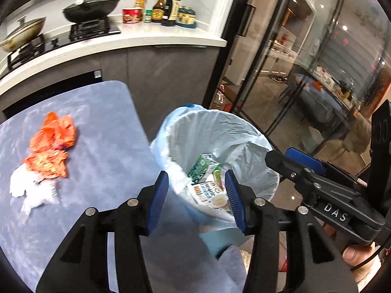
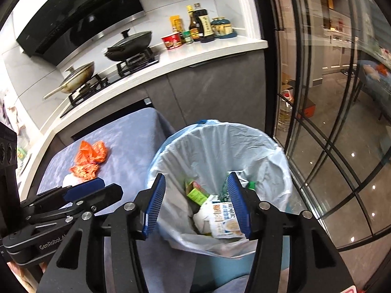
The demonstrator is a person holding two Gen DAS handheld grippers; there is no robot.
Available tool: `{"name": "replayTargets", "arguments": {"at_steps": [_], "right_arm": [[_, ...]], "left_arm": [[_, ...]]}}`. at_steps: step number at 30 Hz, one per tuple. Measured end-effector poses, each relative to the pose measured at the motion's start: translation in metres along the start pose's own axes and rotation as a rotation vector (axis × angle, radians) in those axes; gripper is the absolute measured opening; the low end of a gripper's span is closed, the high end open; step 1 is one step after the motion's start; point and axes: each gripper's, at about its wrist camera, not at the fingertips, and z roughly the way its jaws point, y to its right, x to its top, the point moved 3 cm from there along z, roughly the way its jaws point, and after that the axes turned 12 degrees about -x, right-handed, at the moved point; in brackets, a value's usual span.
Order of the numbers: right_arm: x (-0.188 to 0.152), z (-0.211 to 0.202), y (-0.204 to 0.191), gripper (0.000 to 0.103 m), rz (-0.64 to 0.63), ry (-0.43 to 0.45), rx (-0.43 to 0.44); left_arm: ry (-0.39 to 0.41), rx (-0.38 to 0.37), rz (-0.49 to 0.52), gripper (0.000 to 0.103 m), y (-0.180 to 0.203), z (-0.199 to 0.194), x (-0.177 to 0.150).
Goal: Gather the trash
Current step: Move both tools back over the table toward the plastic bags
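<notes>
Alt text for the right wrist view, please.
Open, empty right gripper above a lined bin holding cartons. Orange wrapper and white tissue lie on the blue table to its left.

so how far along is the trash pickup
Done: cartons and other scraps already lie in the lined bin. In hand: nothing; the left gripper and the right gripper are both open above the bin. Left: the orange wrapper and the white tissue on the table.
</notes>
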Motion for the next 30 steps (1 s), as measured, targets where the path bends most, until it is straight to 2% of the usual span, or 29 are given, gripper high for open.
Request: {"name": "replayTargets", "arguments": {"at_steps": [10, 14, 23, 25, 30], "right_arm": [[-0.009, -0.006, -0.057, 0.052, -0.083, -0.009, 0.058], [-0.014, -0.006, -0.078, 0.052, -0.114, -0.019, 0.079], [-0.028, -0.002, -0.123, 0.052, -0.176, -0.045, 0.114], [-0.031, 0.0, -0.132, 0.052, -0.188, -0.051, 0.12], [-0.037, 0.005, -0.149, 0.052, -0.208, -0.069, 0.126]], "left_arm": [[0.043, 0.079, -0.077, 0.046, -0.043, -0.043, -0.019], [0.056, 0.114, -0.118, 0.052, -0.067, -0.059, -0.031], [0.075, 0.22, -0.216, 0.053, -0.135, -0.088, -0.054], [0.077, 0.245, -0.238, 0.058, -0.153, -0.094, -0.06], [0.073, 0.294, -0.245, 0.062, -0.181, -0.099, -0.067]]}}
